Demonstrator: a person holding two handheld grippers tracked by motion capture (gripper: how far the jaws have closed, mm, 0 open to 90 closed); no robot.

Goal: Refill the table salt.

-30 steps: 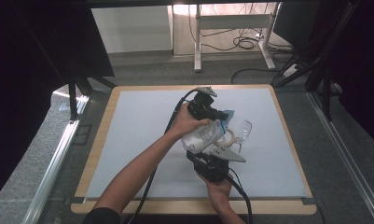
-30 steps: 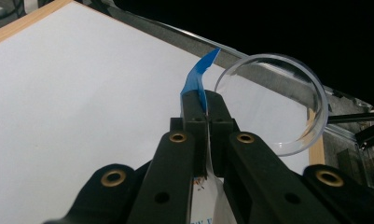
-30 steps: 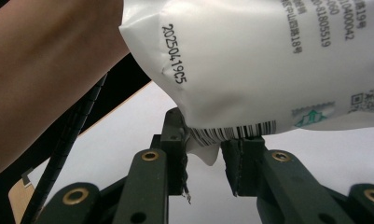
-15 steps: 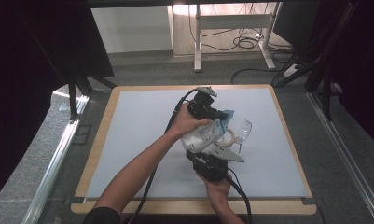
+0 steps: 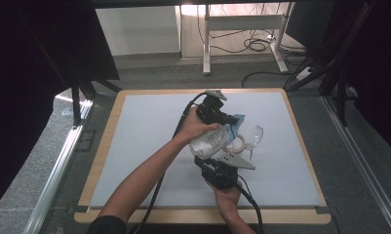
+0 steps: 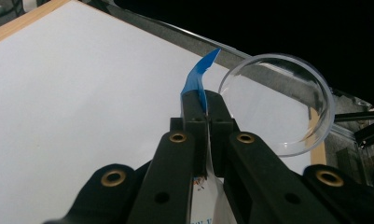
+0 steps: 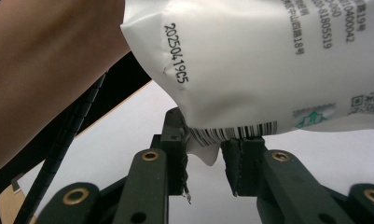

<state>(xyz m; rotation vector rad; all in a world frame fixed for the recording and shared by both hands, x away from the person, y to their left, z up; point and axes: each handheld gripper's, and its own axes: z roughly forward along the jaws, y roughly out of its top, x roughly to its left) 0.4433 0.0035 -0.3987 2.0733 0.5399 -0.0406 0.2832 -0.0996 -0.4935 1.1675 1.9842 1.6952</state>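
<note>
On the white mat (image 5: 144, 146) in the middle of the table, the left gripper (image 5: 230, 122) sits a little left of centre and farther from the person, its jaws clamped tight on the blue top edge of a white pouch (image 5: 212, 143). In the left gripper view that blue strip (image 6: 199, 77) sticks up between the pressed jaws. The pouch hangs in the air between the two tools. Below it, the right gripper (image 5: 221, 158) holds the pouch's bottom corner; in the right gripper view the jaws stand part-way apart with the sealed bottom edge (image 7: 208, 140) between them, and whether both pads press on it cannot be told. Just right of the pouch lies a clear glass dish (image 5: 254, 136) on its side, with a ring of tape (image 5: 240, 144) beside it.

The step looks like tearing or tipping the pouch. It would go best with the top grip kept firm and any pull made slowly, away from the glass dish. Open mat lies to the left and toward the far edge; the right side is crowded.
</note>
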